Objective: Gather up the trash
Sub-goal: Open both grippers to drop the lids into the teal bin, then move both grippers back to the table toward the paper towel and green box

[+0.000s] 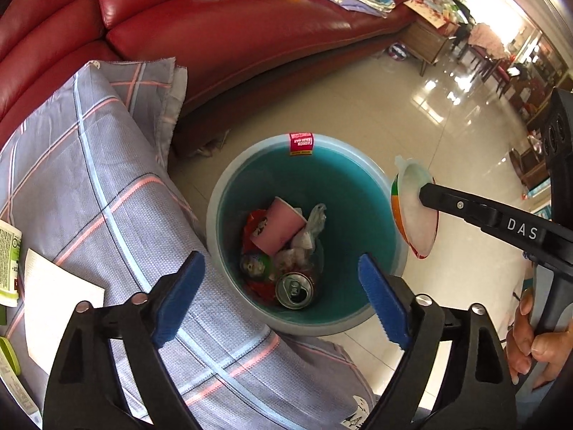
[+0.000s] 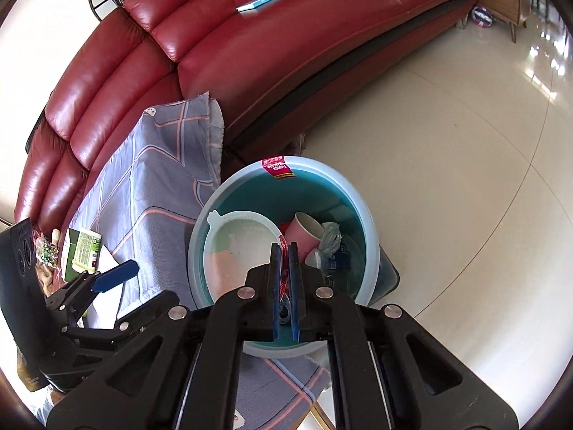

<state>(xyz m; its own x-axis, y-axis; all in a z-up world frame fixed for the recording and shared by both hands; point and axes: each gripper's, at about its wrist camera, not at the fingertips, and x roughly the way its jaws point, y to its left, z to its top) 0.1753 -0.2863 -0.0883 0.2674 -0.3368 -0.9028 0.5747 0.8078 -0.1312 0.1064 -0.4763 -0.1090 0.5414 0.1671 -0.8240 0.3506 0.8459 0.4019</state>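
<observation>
A teal trash bin (image 1: 352,193) stands on the floor beside the cloth-covered table; it holds a pink paper cup (image 1: 277,224), a drink can (image 1: 294,290), wrappers and crumpled plastic. My right gripper (image 2: 284,247) is shut on the rim of a round white plastic lid (image 2: 238,251) with a coloured print, held over the bin's (image 2: 369,222) left rim. In the left wrist view the lid (image 1: 417,211) hangs edge-on just above the bin's right rim. My left gripper (image 1: 283,279) is open and empty, above the bin's near edge.
A grey checked cloth (image 1: 107,186) covers the table on the left, with a green-white packet (image 2: 80,251), a white paper (image 1: 53,304) and small items. A red leather sofa (image 1: 232,36) curves behind, with a book and cloths on it. Glossy tile floor (image 2: 447,143) lies to the right.
</observation>
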